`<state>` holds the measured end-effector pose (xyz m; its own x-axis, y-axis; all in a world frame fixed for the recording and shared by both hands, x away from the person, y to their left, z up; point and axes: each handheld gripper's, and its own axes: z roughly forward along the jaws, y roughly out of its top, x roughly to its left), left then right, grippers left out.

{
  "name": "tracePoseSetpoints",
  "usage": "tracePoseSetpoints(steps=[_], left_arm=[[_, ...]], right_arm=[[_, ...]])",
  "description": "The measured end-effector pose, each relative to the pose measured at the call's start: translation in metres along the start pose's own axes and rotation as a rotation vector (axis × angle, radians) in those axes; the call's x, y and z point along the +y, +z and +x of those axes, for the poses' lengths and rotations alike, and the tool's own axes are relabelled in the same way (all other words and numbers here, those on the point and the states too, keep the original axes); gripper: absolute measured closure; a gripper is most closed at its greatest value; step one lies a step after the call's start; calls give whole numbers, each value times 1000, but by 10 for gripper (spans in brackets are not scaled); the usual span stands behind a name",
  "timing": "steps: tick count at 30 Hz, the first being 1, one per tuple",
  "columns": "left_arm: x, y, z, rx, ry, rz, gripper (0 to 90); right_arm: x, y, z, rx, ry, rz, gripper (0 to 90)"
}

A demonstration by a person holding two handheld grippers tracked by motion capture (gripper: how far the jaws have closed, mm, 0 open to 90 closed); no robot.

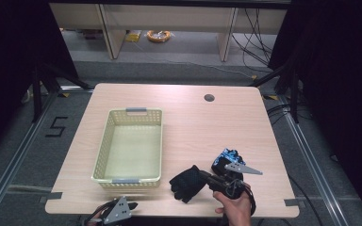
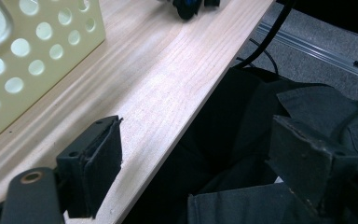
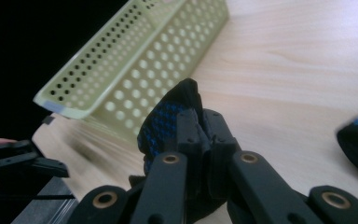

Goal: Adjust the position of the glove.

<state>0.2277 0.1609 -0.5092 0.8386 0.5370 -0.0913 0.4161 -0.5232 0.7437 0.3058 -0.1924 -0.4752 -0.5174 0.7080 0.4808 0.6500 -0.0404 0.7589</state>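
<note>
Glove [image 1: 187,182], black with a blue weave on its palm side, is pinched in the right gripper [image 1: 210,179] near the front edge of the tabletop [image 1: 207,127], to the right of the basket's near right corner. In the right gripper view the two jaws are closed together on a fold of the glove [image 3: 168,119], with the fabric bunched up above them. Whether the glove hangs clear of the wood or rests on it I cannot tell.

A second glove [image 1: 227,160], blue and black, lies just beside the right gripper, toward the right edge. The pale yellow basket [image 1: 111,146] stands on the left half of the tabletop, and its bottom looks bare.

The step in hand appears to be carrying this glove into the basket. To do it well, I would keep the pinch firm and lift straight up first, high enough that the dangling fingers pass over the near right rim and do not snag the holes in the wall. Then move left and away from the front edge, stop over the middle of the basket, and let go only once the glove is inside the walls.

The left gripper [image 1: 119,210] waits at the front edge near the basket's front wall, with its jaws wide apart and nothing between them. It could steady the basket if the glove drags it
</note>
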Motion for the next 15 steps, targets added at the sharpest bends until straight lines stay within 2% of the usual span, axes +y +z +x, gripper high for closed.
tracePoseSetpoints(steps=[1, 2, 3, 4, 5, 6, 7, 8, 10, 11, 12, 13, 14, 15], left_arm=[[0, 0, 1, 1, 22, 0, 172], [0, 0, 1, 1, 22, 0, 172], [0, 0, 1, 2, 24, 1, 172], [0, 0, 1, 2, 24, 1, 172], [0, 1, 0, 5, 2, 0, 172], [0, 1, 0, 3, 6, 1, 172], [1, 0, 1, 1, 31, 4, 172], [0, 1, -2, -2, -6, -11, 172], [0, 2, -2, -7, -15, -13, 172], [-1, 2, -2, -3, -15, -13, 172], [-1, 2, -2, -3, -14, -13, 172], [-1, 3, -2, -8, -14, -17, 172], [-1, 3, -2, -10, -16, -13, 172], [0, 2, -1, -7, 4, 6, 172]], right_arm=[[-3, 1, -4, -8, -8, -7, 872], [-3, 1, -4, -8, -8, -7, 872], [-8, 0, -9, -25, 31, 7, 871], [-11, 0, -12, -41, 40, 4, 870], [-11, 0, -12, -41, 40, 4, 870], [-13, 0, -15, -51, 47, 5, 868], [-17, -1, -18, -77, 71, 2, 864], [-18, -1, -19, -87, 69, 5, 862], [-20, -1, -20, -95, 70, 9, 857], [-22, -1, -22, -111, 61, 21, 851], [-25, -1, -22, -122, 84, 16, 847], [-28, -1, -20, -137, 119, 39, 844], [-28, -1, -20, -137, 119, 39, 844], [-29, 0, -21, -136, 128, 43, 843]])
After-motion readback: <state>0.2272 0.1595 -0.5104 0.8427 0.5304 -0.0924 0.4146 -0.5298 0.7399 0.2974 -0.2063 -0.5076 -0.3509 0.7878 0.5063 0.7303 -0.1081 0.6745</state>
